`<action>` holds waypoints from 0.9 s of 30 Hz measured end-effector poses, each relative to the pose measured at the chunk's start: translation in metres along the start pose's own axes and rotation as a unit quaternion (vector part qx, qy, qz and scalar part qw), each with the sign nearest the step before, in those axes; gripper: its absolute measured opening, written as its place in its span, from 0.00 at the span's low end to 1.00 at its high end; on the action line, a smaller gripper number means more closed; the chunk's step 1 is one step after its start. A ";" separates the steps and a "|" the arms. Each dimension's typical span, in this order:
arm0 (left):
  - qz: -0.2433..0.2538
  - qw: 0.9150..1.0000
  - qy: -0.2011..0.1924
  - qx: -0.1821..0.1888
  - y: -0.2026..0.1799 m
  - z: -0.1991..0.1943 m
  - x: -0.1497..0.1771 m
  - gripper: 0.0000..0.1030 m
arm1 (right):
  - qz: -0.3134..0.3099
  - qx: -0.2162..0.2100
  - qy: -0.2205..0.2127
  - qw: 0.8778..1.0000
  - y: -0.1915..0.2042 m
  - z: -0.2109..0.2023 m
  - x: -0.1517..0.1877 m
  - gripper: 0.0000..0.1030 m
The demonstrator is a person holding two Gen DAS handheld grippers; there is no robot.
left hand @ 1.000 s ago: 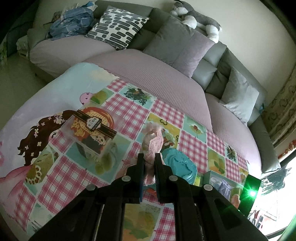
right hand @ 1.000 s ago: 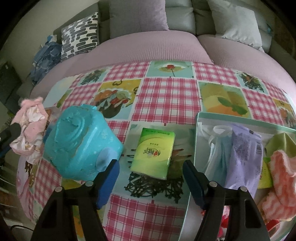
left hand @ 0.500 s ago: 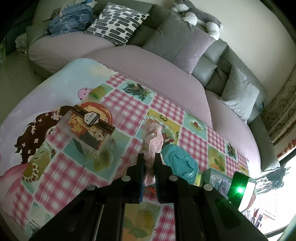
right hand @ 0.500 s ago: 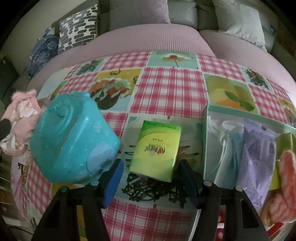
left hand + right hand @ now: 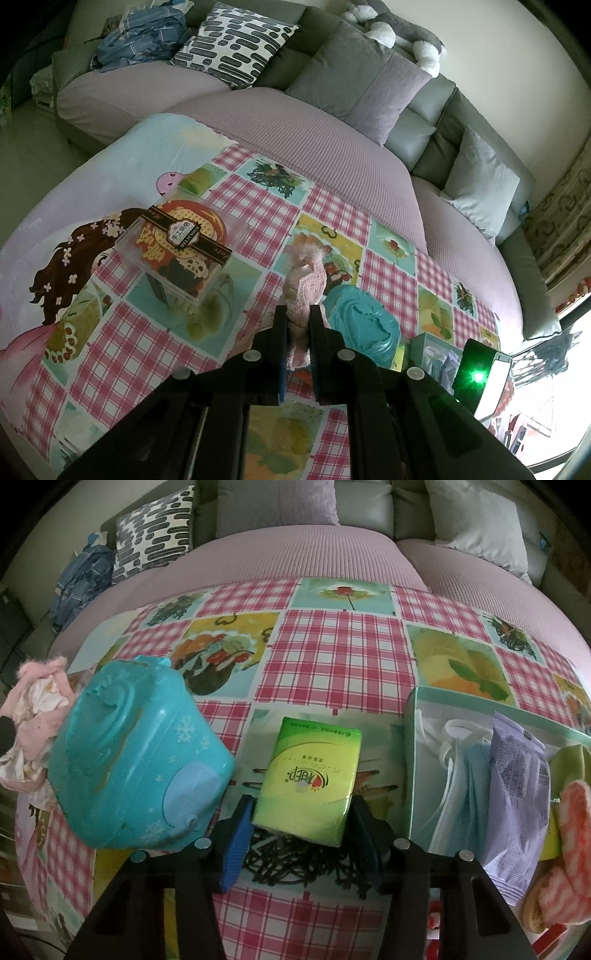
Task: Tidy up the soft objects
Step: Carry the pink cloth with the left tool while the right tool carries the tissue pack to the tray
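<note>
Spread before a grey sofa [image 5: 369, 502], a checked pink cloth [image 5: 340, 653] carries a green tissue pack [image 5: 310, 782], framed between the closing jaws of the right gripper [image 5: 301, 832], beside a pale green bin [image 5: 417, 738]. Light and yielding, the glossy pack is best taken across its long sides. A limp pink garment [image 5: 304, 291] is clamped in the left gripper [image 5: 298, 325].
</note>
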State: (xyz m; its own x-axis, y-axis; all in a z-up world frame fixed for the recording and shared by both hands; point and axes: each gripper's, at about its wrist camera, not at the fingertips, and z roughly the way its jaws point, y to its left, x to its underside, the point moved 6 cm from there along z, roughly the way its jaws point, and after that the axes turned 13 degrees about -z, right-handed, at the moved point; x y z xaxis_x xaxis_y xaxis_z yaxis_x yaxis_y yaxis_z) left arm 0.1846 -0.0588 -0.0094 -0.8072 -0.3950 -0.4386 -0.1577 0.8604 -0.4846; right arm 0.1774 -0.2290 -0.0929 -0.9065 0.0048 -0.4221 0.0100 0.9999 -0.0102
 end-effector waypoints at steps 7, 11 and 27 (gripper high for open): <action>0.007 1.000 -0.006 -0.001 -0.003 -0.004 0.000 0.10 | 0.007 0.000 -0.012 1.000 -0.004 -0.016 -0.001 0.52; 0.012 1.000 -0.012 0.000 -0.006 -0.010 0.000 0.10 | 0.010 -0.001 -0.025 1.000 -0.006 -0.032 -0.001 0.52; 0.103 0.992 -0.009 0.074 -0.080 -0.039 0.037 0.10 | 0.059 0.024 -0.091 0.994 -0.051 -0.118 0.035 0.50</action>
State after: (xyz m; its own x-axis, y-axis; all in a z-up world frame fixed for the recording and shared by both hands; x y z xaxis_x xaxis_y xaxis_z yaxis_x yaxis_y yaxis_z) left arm 0.1449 -0.1299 0.0424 -0.8036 -0.2226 -0.5520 0.0954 0.8672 -0.4887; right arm 0.0954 -0.2779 0.0000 -0.8069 0.1160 -0.5792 0.1370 0.9905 0.0075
